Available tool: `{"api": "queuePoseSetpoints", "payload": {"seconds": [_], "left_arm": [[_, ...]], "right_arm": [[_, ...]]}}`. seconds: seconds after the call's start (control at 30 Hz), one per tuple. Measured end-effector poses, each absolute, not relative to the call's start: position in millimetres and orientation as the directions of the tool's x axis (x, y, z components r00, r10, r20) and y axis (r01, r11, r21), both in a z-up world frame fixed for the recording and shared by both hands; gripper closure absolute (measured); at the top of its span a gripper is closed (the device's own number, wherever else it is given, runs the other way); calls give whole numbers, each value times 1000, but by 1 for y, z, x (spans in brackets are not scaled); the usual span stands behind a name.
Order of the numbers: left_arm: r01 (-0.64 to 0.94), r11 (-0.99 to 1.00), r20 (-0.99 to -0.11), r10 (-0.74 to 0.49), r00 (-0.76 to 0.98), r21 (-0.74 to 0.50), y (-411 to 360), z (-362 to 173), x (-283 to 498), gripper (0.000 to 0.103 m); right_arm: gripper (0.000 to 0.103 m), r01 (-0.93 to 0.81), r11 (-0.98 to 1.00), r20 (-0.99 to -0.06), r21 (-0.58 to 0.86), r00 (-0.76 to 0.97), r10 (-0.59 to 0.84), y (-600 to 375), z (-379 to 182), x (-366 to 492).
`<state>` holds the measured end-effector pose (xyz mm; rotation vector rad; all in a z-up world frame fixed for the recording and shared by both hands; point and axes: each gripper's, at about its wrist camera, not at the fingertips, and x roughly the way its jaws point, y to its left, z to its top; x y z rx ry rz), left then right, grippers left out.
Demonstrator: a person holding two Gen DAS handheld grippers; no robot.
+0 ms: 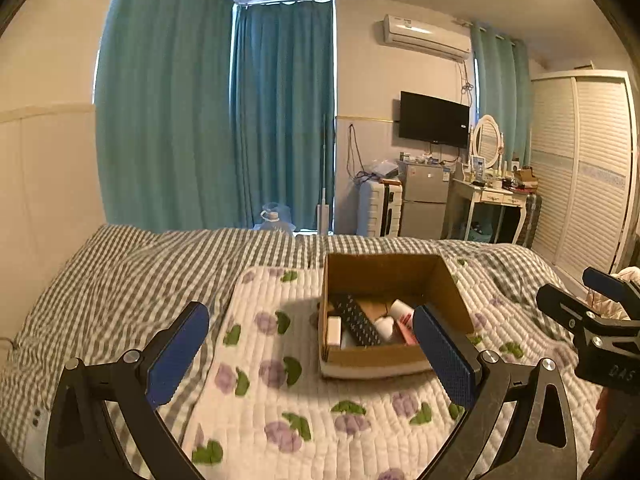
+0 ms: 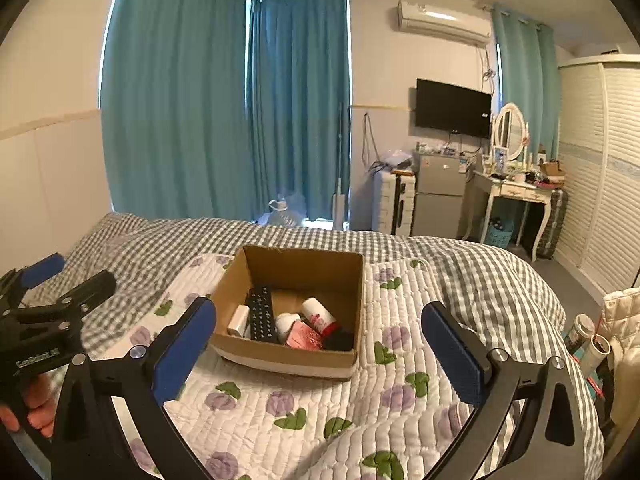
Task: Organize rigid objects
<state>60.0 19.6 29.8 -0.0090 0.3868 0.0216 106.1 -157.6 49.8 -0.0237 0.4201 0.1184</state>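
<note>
Both the left gripper (image 1: 310, 354) and right gripper (image 2: 318, 350) are spread wide, holding nothing. At 12 o'clock sits an open cardboard box (image 2: 296, 354) on the bed's floral quilt (image 2: 320, 408), containing a black remote (image 2: 262, 314), white bottles and a pink packet (image 2: 304, 336).

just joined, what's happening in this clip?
A person holds two grippers over a bed; both the left gripper and right gripper are open and empty. The cardboard box on the floral quilt already holds a black remote, white bottles and a pink packet.
</note>
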Motion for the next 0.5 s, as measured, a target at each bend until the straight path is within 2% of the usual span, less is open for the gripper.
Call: {"api": "queuePoseSetpoints", "payload": {"seconds": [0.23,0.5], "left_arm": [[2,1000,-396,9,918,28,15,4,54,0],[6,1000,-414,-11,910,-13,20,-8,54,0]], "right_arm": [[0,-87,996,-416,0,906,79,-157,20,101],[0,-79,997,-433,14,898,77,-165,11,102]]}}
